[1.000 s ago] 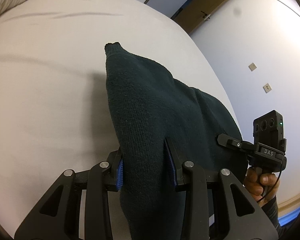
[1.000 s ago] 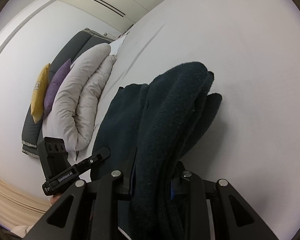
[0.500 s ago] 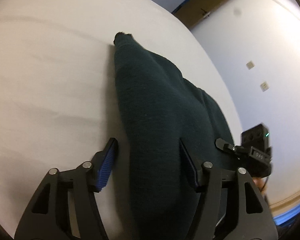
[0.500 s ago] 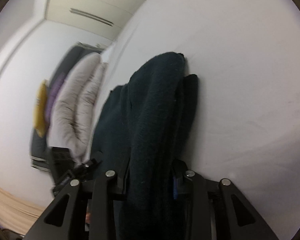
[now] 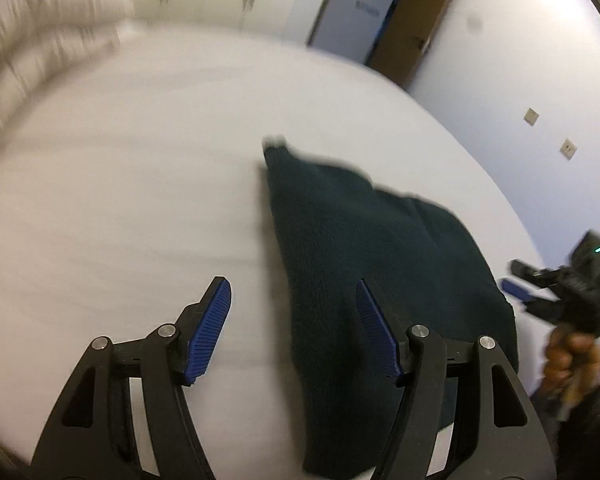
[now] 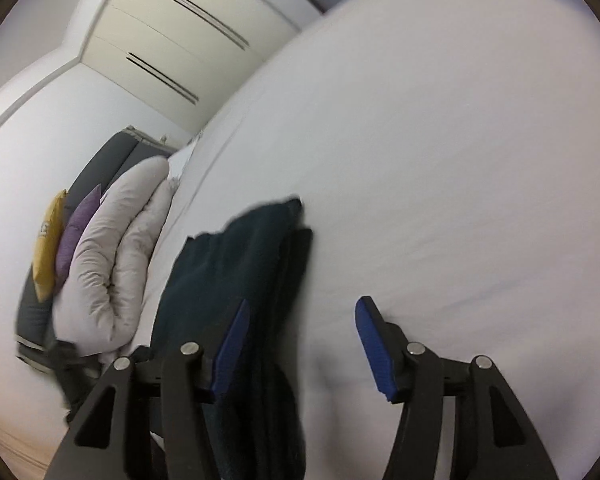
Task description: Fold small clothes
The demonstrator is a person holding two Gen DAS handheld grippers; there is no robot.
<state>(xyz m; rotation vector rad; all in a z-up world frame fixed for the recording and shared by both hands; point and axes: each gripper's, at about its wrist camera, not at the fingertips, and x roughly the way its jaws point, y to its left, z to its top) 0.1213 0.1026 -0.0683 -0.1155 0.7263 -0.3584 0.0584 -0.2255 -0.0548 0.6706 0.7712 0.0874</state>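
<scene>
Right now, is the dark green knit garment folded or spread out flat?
Folded. The dark green knit garment lies on the white bed sheet with stacked layer edges visible at its far end; both grippers' jaws stand open, off it.

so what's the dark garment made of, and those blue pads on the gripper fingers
The dark garment looks like a thick, matte knit, probably wool or acrylic: a fine looped texture shows on its surface, and it lies in soft, bulky folds. The blue pads look like ridged rubber or soft plastic, judging by their fine parallel grooves and dull sheen.
</scene>
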